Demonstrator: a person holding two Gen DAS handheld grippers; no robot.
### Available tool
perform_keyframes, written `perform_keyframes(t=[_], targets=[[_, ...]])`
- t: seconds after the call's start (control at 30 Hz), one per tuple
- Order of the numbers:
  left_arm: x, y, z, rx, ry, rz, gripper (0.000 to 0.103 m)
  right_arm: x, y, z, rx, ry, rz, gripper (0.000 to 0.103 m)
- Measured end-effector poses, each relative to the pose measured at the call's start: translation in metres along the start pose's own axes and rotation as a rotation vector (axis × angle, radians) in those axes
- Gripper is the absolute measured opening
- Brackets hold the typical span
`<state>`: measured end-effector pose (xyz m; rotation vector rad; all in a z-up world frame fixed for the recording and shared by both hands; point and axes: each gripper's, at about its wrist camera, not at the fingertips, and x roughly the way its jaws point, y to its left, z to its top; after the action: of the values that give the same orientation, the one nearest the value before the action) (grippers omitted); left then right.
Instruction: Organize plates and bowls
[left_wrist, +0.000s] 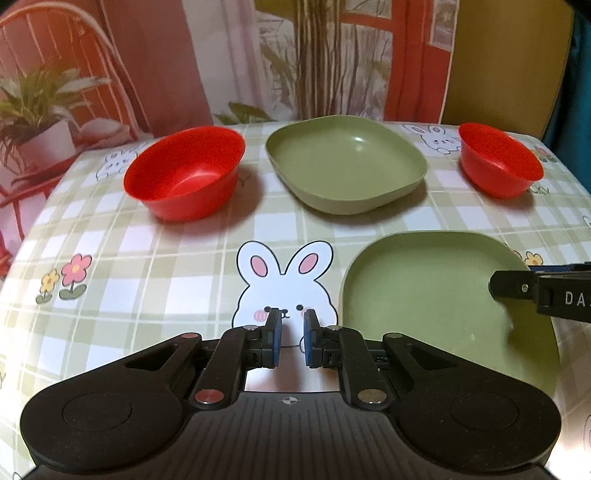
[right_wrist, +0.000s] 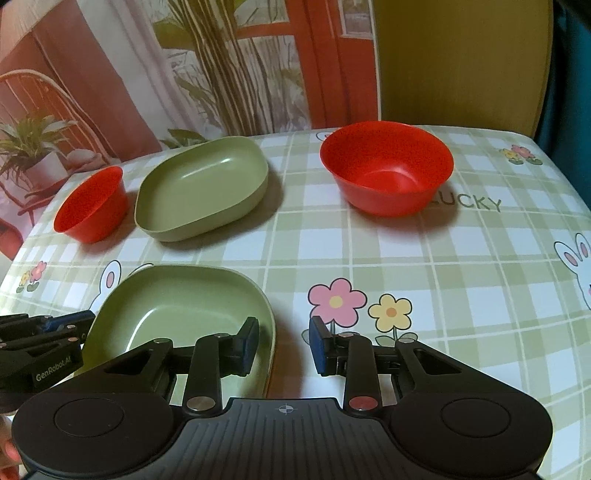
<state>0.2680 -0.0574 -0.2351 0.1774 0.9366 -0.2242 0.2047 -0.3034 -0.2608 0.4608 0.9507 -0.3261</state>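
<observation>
Four dishes sit apart on the checked tablecloth (left_wrist: 147, 258). Along the far edge, left to right, stand a red bowl (left_wrist: 184, 173), a green plate (left_wrist: 345, 166) and a second red bowl (left_wrist: 498, 160), with bare cloth between them. A second green plate (right_wrist: 177, 310) lies nearer, on the right half, well clear of the far row.

The left gripper (left_wrist: 291, 332) hovers over the printed rabbit (left_wrist: 284, 284) just left of that near plate, its jaws nearly together with nothing between them. The right gripper (right_wrist: 284, 343) stands partly open, straddling the near plate's right rim; its left pad is over the plate, the right one over cloth, and neither presses on the rim. Open cloth stretches to its right.
</observation>
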Motion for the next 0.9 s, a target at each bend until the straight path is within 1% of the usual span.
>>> perform_keyframes(t=[0.17, 0.3, 0.47, 0.67, 0.7, 0.77, 0.8, 0.83, 0.9], targets=[[-0.008, 0.007, 0.006, -0.029, -0.035, -0.012, 0.013, 0.0, 0.0, 0.001, -0.005, 0.0, -0.002, 0.029], [-0.015, 0.009, 0.014, -0.033, -0.066, -0.017, 0.013, -0.009, 0.001, 0.006, -0.01, -0.029, 0.031, 0.029], [-0.027, 0.015, 0.033, -0.046, -0.124, -0.032, 0.013, -0.025, 0.004, 0.024, -0.07, -0.121, 0.074, 0.029], [-0.037, 0.022, 0.057, -0.089, -0.237, -0.056, 0.014, -0.027, 0.003, 0.054, -0.135, -0.222, 0.105, 0.029], [-0.034, 0.022, 0.06, -0.097, -0.243, -0.054, 0.015, -0.025, 0.002, 0.059, -0.138, -0.231, 0.112, 0.029], [-0.027, 0.023, 0.065, -0.115, -0.241, -0.049, 0.024, -0.018, 0.003, 0.068, -0.142, -0.237, 0.116, 0.029], [-0.024, 0.023, 0.066, -0.121, -0.24, -0.048, 0.032, -0.013, 0.003, 0.074, -0.146, -0.238, 0.116, 0.029], [-0.019, 0.023, 0.068, -0.126, -0.239, -0.047, 0.034, -0.009, 0.003, 0.078, -0.154, -0.238, 0.116, 0.029], [-0.01, 0.022, 0.069, -0.124, -0.229, -0.05, 0.034, 0.002, 0.006, 0.085, -0.174, -0.235, 0.115, 0.029]])
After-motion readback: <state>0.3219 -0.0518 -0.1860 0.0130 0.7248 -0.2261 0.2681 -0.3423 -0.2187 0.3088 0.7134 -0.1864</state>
